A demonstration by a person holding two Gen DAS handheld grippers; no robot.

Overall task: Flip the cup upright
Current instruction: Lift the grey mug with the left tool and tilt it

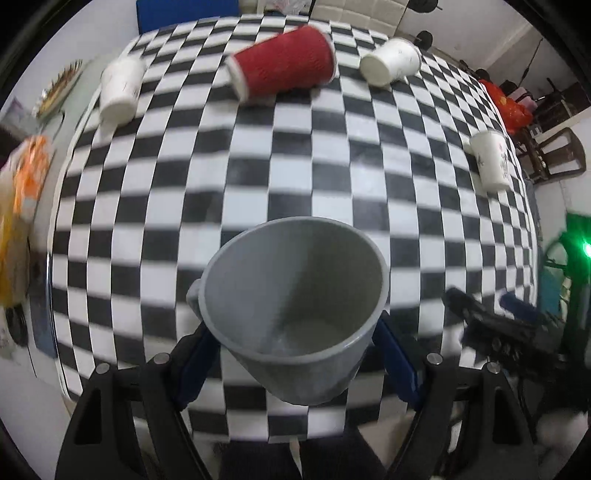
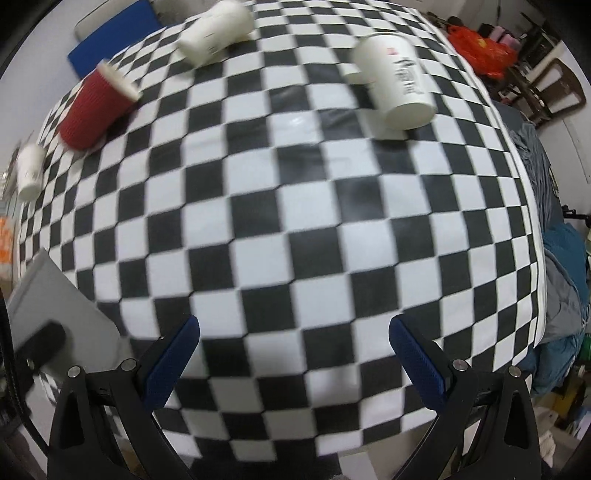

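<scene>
My left gripper (image 1: pixel 291 354) is shut on a grey mug (image 1: pixel 295 306), held above the checkered table (image 1: pixel 258 177) with its mouth tilted up toward the camera; its handle points left. The mug also shows at the left edge of the right wrist view (image 2: pixel 55 306). My right gripper (image 2: pixel 293 354) is open and empty over the table's near edge. A red ribbed paper cup (image 1: pixel 282 64) (image 2: pixel 96 109) lies on its side at the far side. Three white paper cups lie on their sides: far left (image 1: pixel 120 88), far right (image 1: pixel 391 61), right edge (image 1: pixel 493 160).
In the right wrist view the white cups lie at far centre (image 2: pixel 214 31), right (image 2: pixel 397 79) and left edge (image 2: pixel 29 171). A red bag (image 1: pixel 511 105) and a chair (image 1: pixel 554 155) are past the table's right edge. Orange packaging (image 1: pixel 22 206) sits left.
</scene>
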